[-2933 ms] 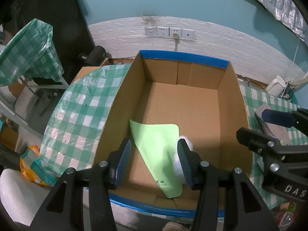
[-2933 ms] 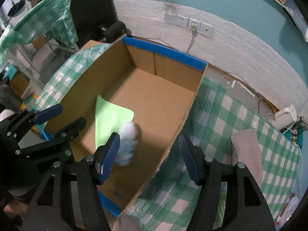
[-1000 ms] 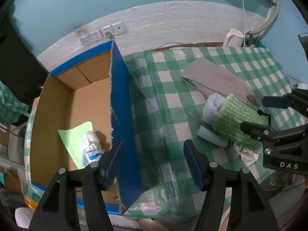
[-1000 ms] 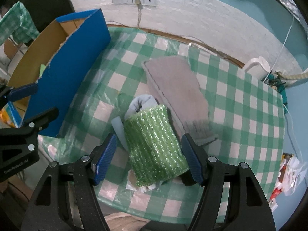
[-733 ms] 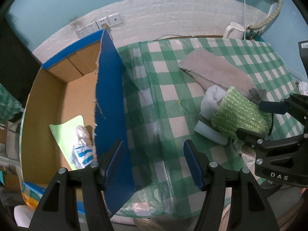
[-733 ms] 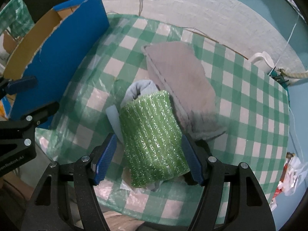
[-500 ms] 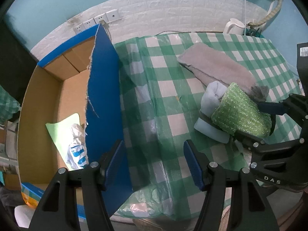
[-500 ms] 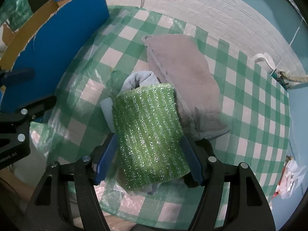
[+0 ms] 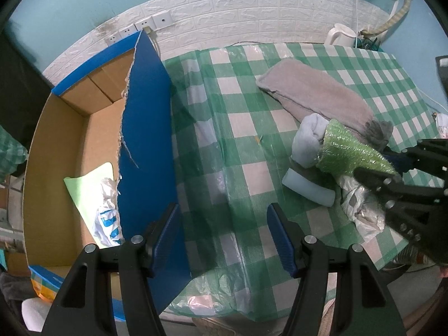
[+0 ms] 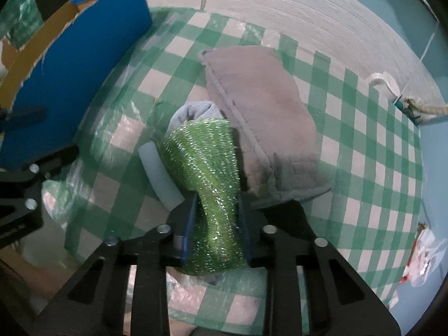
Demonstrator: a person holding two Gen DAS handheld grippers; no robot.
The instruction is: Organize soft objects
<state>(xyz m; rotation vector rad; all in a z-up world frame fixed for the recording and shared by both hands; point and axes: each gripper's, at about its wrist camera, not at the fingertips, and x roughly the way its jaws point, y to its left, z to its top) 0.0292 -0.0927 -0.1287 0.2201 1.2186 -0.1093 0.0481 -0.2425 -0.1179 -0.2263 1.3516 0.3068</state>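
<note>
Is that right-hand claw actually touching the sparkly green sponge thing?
Touching. In the right wrist view the right claw has both fingers pressed into the green sponge, pinching it narrow between them.

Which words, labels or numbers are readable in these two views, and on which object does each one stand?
No text reads clearly.
White plastic bag in the cardboard box: blue print, too crumpled to read.
Left gripper: white lettering on its body, seen in the right wrist view, too blurred.
Green scouring pad in the right gripper: no print.
</note>
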